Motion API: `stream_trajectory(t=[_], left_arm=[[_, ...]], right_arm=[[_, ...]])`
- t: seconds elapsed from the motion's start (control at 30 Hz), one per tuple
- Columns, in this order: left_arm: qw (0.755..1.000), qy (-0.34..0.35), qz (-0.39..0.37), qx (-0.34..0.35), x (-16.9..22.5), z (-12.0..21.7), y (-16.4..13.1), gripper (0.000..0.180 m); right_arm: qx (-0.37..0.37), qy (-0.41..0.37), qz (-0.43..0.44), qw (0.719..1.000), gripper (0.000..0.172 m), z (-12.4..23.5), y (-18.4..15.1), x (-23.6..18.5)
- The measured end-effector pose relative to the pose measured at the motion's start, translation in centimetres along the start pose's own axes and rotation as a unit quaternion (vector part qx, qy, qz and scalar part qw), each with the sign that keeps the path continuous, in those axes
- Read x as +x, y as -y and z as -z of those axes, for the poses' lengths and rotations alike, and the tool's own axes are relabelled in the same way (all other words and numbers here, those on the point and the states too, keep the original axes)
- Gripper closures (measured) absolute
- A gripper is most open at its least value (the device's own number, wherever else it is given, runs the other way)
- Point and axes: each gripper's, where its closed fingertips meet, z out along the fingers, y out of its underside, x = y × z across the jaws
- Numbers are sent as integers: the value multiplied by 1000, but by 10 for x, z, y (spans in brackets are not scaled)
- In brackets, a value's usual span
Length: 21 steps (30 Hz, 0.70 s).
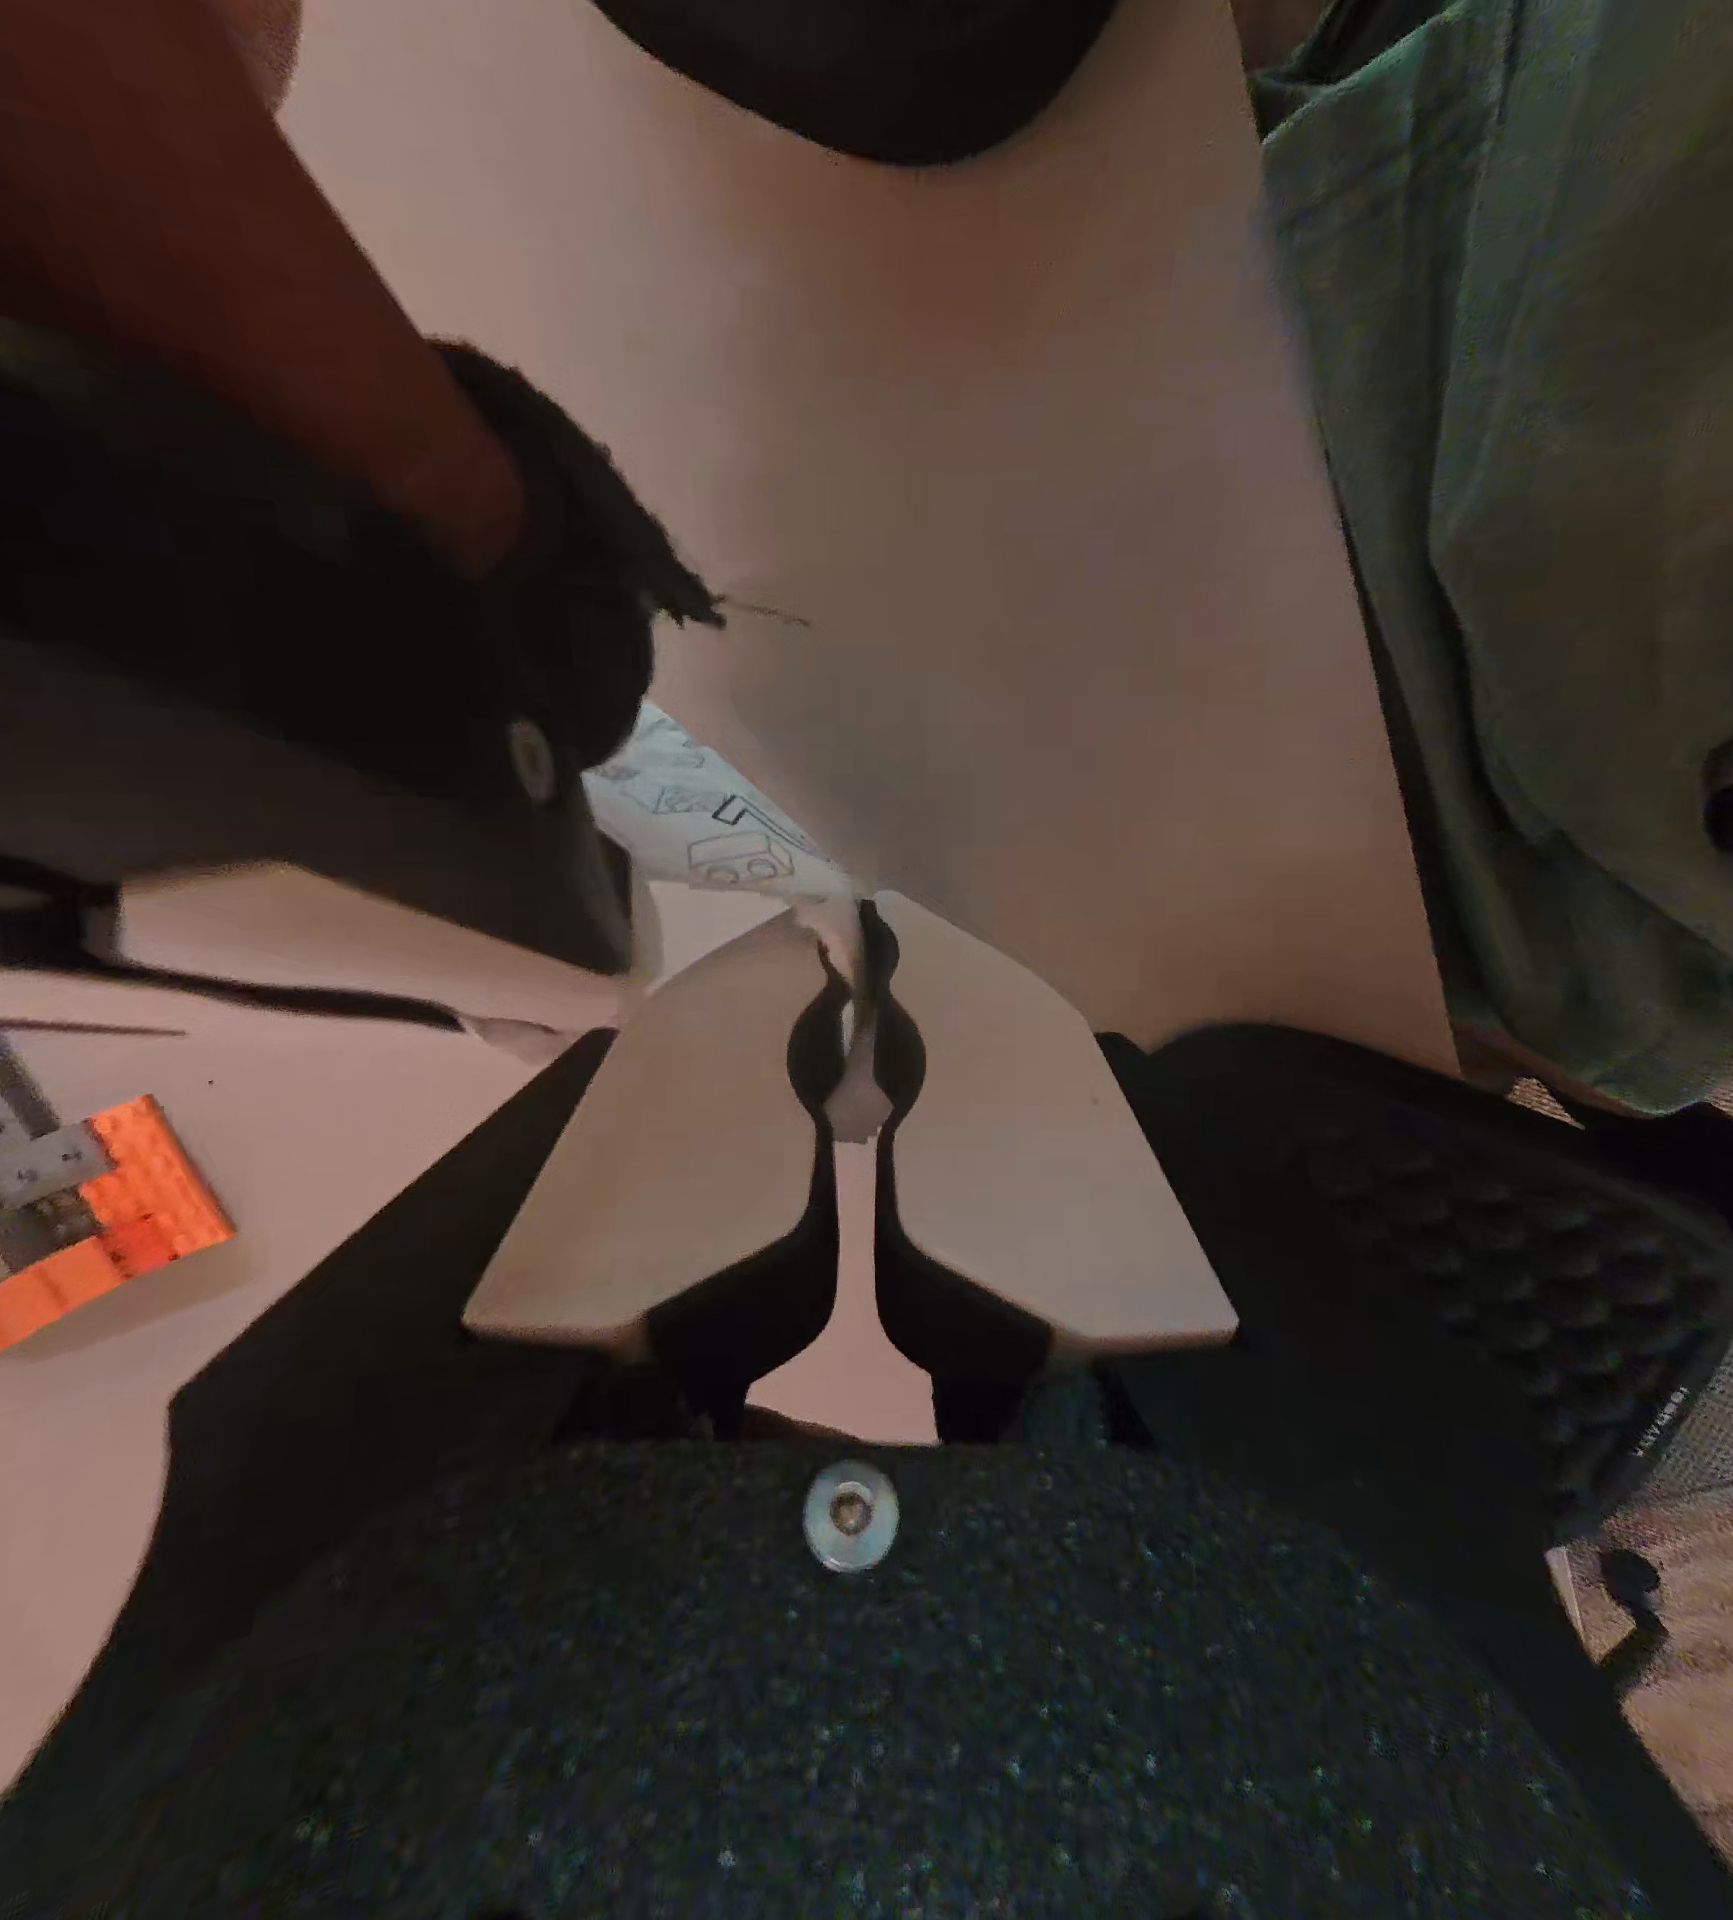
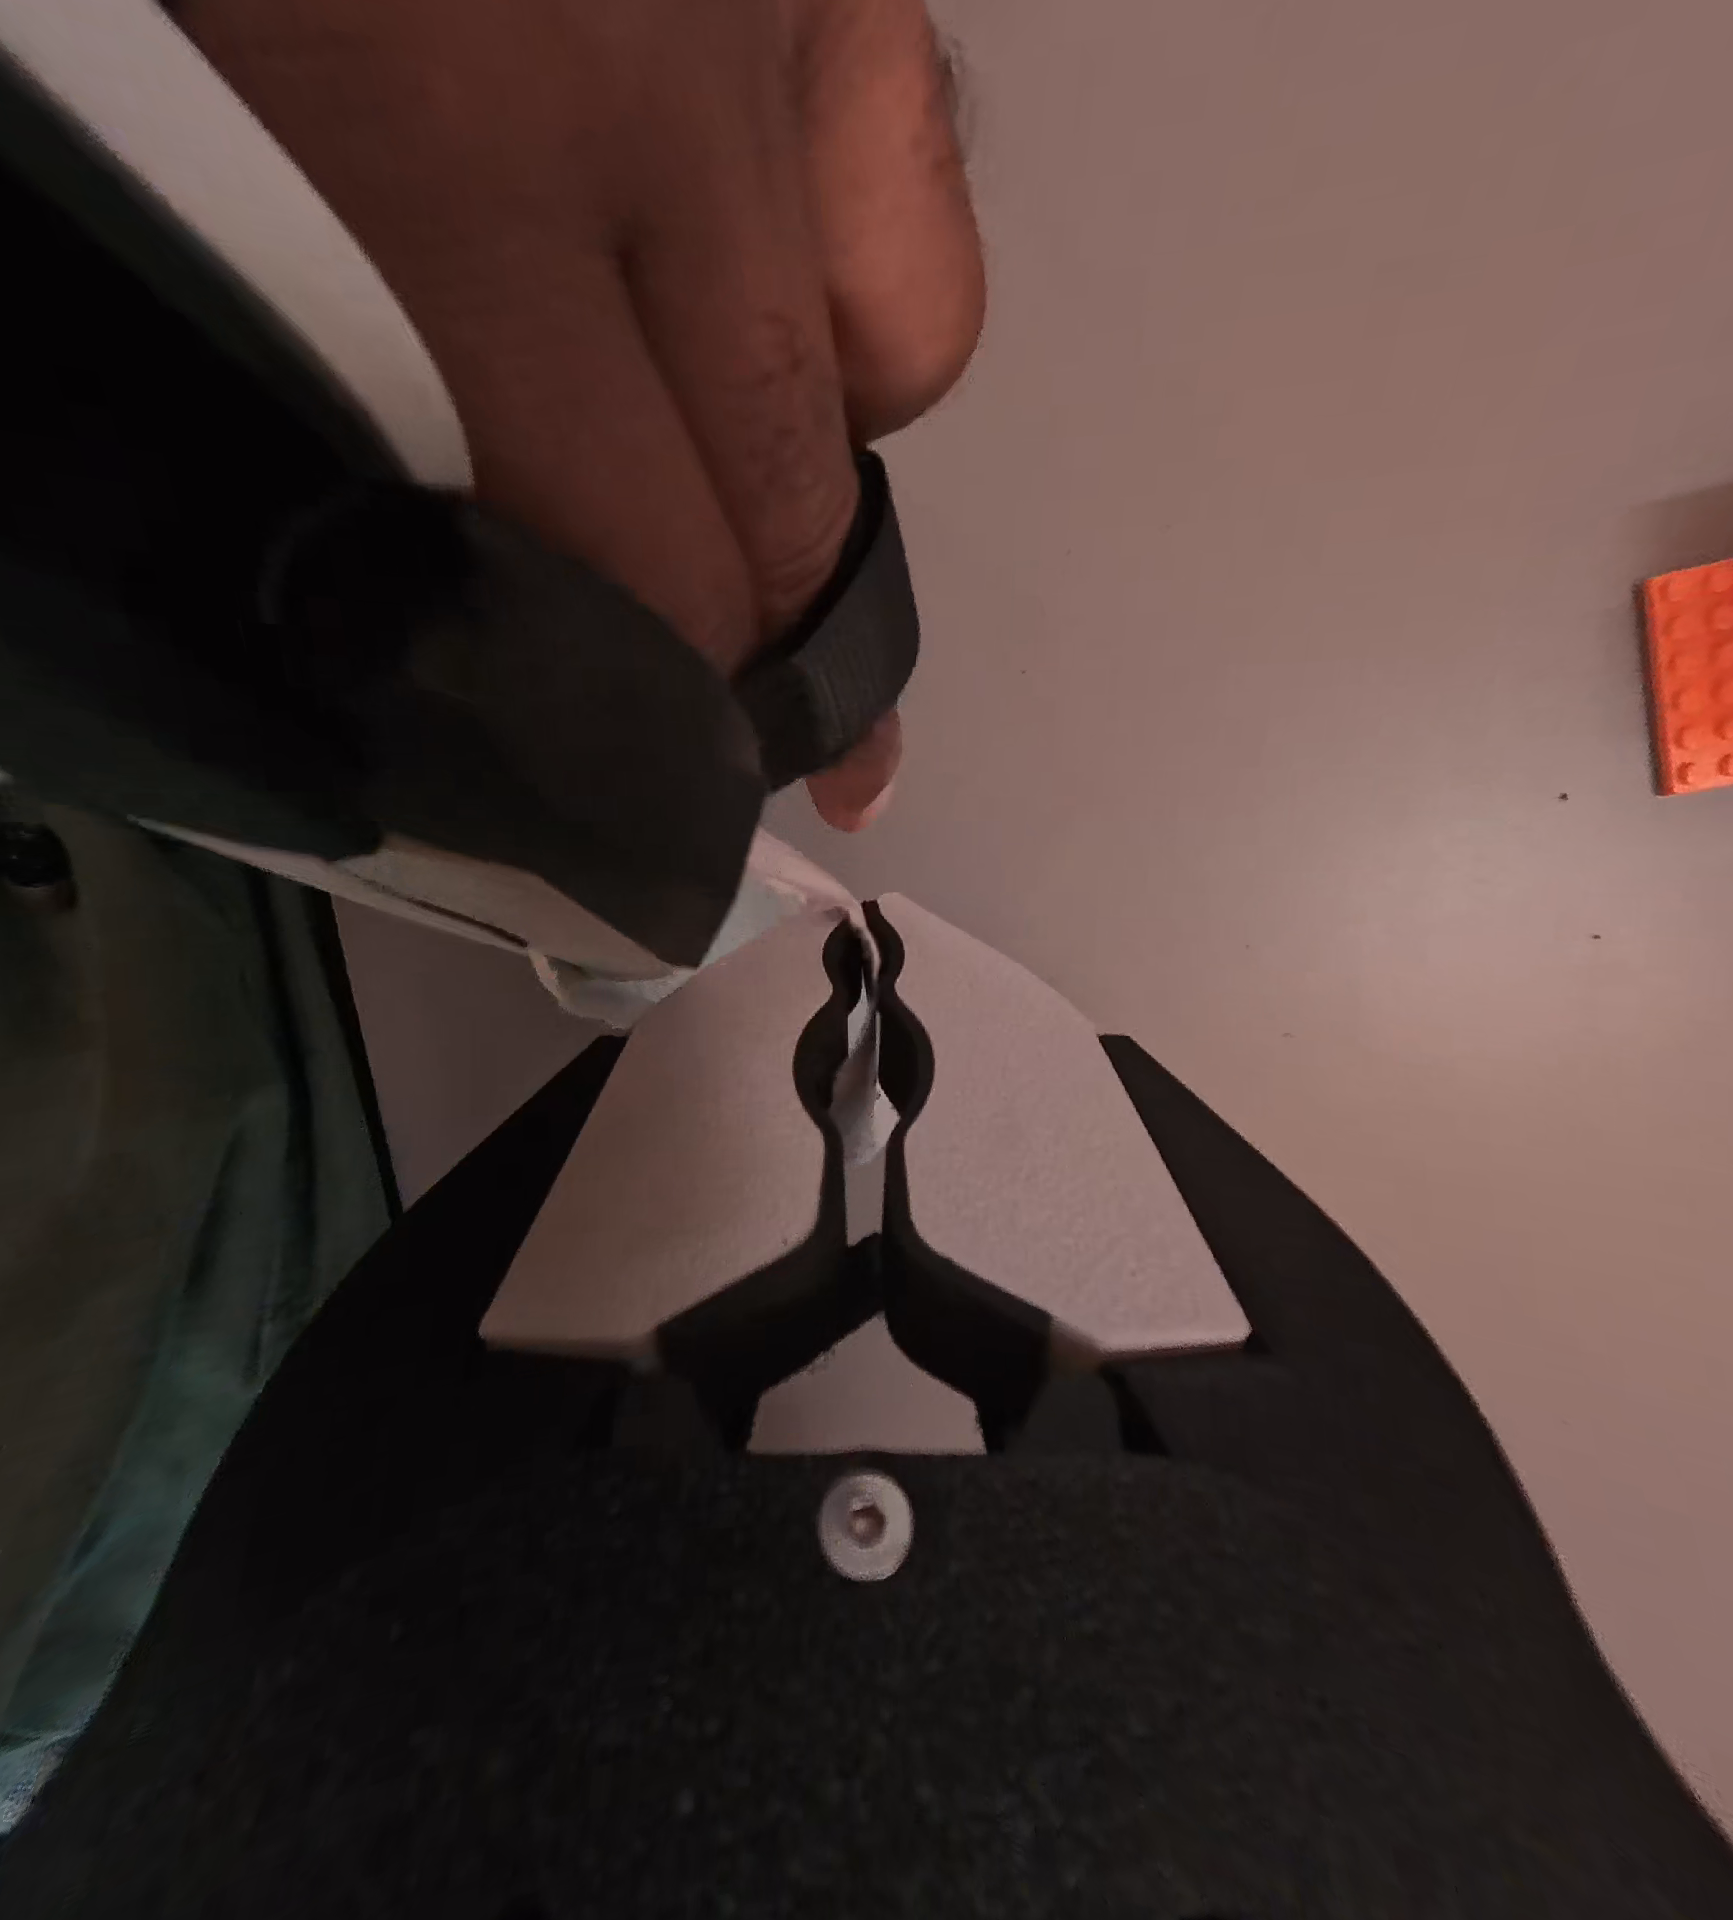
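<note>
Both tongs, left (image 1: 857, 971) & right (image 2: 867, 961), clamped on white paper sheet (image 1: 716, 821) w/ line drawings.

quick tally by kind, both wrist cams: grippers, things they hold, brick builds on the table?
Grippers: 2, left gripper and right gripper, each shut on the same paper sheet
Paper sheet: 1, white, printed with line drawings, stretched between both grippers
Brick build: 1, orange, grey and green, lying on the white table, apart from both grippers
Total: 4
</note>
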Motion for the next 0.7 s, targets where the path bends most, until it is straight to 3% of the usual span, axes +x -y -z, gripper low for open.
stream_trajectory(t=[0.03,0.47,0.57,0.7], left_arm=[[1000,9,0,-4,-2,1,-2,180],[995,94,-18,-26,-18,6,-4,165],[995,90,-24,-35,-16,4,-6,178],[995,86,-35,-38,-13,6,-5,180]], right_arm=[[1,1,-3,1000,172,2,0,0],[9,47,-43,998,172,7,-7,-7],[9,47,-42,998,172,7,-7,-7],[26,11,-24,999,172,8,-2,1]])
